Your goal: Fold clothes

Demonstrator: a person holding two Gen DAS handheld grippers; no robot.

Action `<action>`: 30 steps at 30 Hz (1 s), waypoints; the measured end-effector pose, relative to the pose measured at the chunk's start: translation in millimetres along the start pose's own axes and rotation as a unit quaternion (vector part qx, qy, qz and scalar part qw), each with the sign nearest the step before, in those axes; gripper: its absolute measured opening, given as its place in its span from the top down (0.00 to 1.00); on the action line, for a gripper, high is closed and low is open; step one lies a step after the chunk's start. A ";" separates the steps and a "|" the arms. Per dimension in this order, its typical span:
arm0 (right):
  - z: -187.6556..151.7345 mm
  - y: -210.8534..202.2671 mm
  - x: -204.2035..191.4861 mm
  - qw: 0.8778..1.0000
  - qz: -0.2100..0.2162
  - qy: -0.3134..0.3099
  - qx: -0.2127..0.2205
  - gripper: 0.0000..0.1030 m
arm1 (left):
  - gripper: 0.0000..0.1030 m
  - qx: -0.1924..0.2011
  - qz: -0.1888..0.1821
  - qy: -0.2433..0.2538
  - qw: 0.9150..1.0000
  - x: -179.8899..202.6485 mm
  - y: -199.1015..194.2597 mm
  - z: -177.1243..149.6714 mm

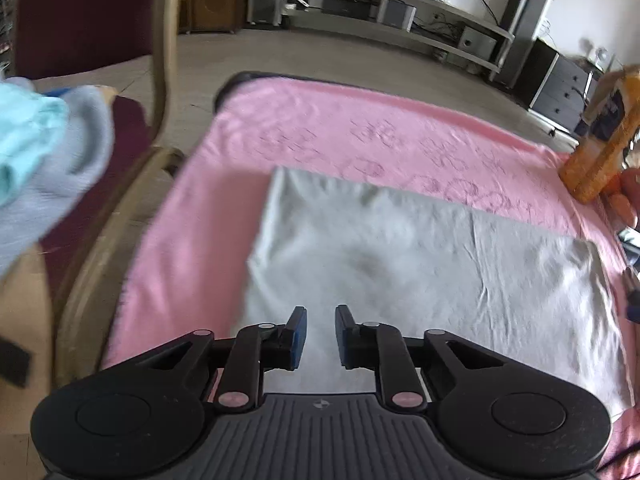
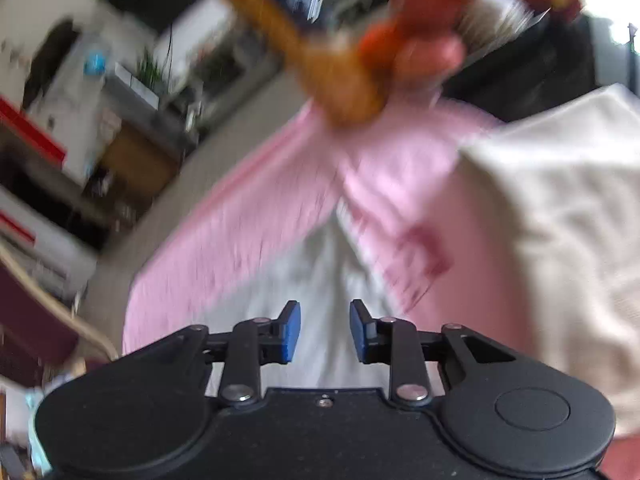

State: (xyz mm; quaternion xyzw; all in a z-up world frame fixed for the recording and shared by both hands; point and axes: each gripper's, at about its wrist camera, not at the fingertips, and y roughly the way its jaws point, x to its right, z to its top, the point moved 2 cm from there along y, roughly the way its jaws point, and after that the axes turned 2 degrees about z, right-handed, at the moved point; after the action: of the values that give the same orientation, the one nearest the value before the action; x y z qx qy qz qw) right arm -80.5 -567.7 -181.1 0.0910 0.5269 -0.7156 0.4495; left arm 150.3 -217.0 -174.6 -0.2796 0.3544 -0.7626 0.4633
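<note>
A grey garment lies folded flat as a rectangle on the pink cloth that covers the table. My left gripper hovers over the garment's near edge, its blue pads a narrow gap apart with nothing between them. In the blurred right wrist view the same grey garment shows below my right gripper, whose jaws stand apart and empty above it. A cream garment lies on the pink cloth to the right.
A wooden chair with a dark red seat stands left of the table, with light blue and grey clothes piled on it. An orange stuffed toy sits at the table's far right corner. Shelving with electronics lines the back wall.
</note>
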 end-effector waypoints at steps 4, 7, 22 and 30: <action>-8.6 46.5 -14.4 0.997 0.035 -0.032 -0.066 0.81 | 0.85 -0.002 0.014 0.017 1.000 6.0 17.6 -1.8; -7.8 57.4 -3.8 0.996 0.024 -0.009 -0.086 0.81 | 0.83 -0.016 0.042 0.012 0.999 -2.5 29.8 -3.7; 1.5 -53.8 62.1 0.990 -0.070 0.111 0.048 0.84 | 0.84 -0.017 0.121 0.007 0.993 -52.6 -37.8 -27.1; -26.9 -60.6 50.8 0.995 0.014 0.093 0.034 0.77 | 0.83 0.012 0.010 0.010 1.000 -17.8 -60.0 -44.3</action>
State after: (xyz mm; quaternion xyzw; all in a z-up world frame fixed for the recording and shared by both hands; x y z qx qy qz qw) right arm -163.9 -570.6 -182.5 0.1795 0.5404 -0.7151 0.4054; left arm 93.7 -169.2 -154.6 -0.2627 0.3522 -0.7649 0.4709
